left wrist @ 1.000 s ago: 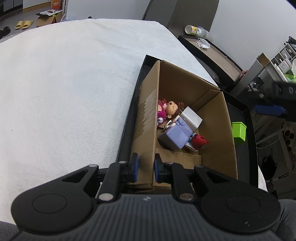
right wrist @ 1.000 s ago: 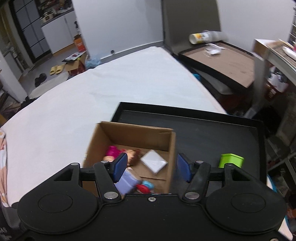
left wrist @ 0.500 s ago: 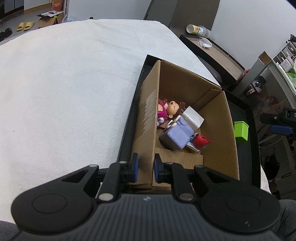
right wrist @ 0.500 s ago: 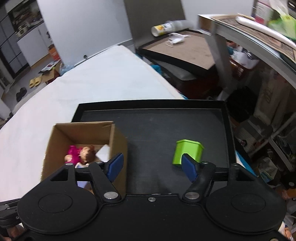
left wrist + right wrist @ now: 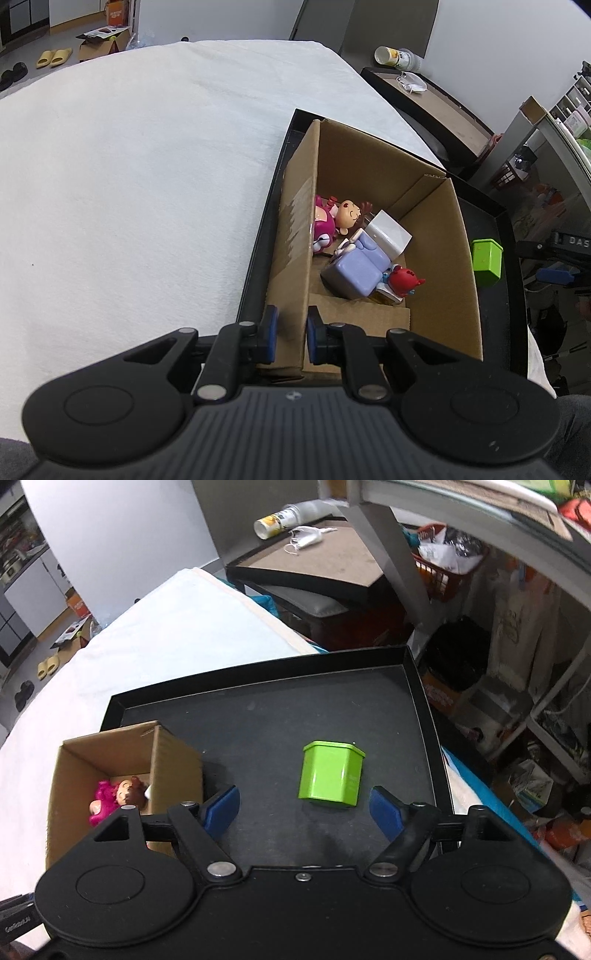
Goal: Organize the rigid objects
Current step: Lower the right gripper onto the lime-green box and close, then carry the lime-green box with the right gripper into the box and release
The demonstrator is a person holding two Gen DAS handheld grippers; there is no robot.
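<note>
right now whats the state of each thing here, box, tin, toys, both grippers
cardboard box: open on top, upright on the black tray, its near wall pinched
left gripper: shut on the box wall
right gripper: open, the tin ahead of the gap between its fingers, not touching
green tin: lid on, upright on the tray, outside the box
toys: piled inside the box

The left gripper [image 5: 289, 334] is clamped narrowly, blue pads pressed on a thin wall; the right gripper [image 5: 306, 810] is held wide open, angled downward.
</note>
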